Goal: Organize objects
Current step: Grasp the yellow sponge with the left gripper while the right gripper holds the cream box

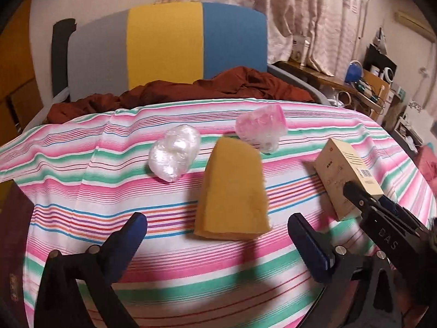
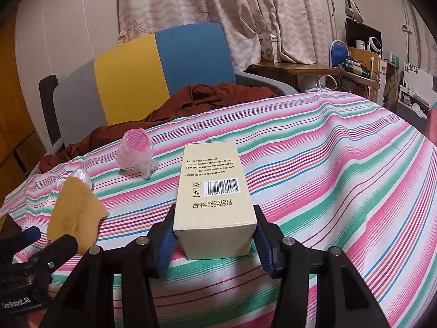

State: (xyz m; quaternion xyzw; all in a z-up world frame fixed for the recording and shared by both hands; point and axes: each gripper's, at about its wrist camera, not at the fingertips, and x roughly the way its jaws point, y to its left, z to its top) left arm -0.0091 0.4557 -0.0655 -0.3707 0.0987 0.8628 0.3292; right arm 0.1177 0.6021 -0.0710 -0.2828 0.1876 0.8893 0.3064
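A folded yellow cloth [image 1: 232, 191] lies on the striped tablecloth [image 1: 82, 169], just ahead of my open, empty left gripper [image 1: 218, 235]. Behind it lie a clear plastic bundle [image 1: 174, 155] and a pink hair roller [image 1: 262, 128]. My right gripper [image 2: 214, 235] is shut on the near end of a cream box [image 2: 213, 191] that rests on the cloth; the box [image 1: 347, 175] and the right gripper [image 1: 363, 196] also show at the right of the left wrist view. The yellow cloth [image 2: 73, 213], the roller [image 2: 135, 150] and the bundle [image 2: 82, 177] lie left of the box.
A chair [image 2: 164, 68] with grey, yellow and blue panels stands behind the table, with a rust-brown garment [image 2: 191, 101] draped on it. A cluttered desk [image 2: 314, 68] and curtains [image 2: 218, 5] are at the back right. The left gripper [image 2: 24, 248] shows at the lower left.
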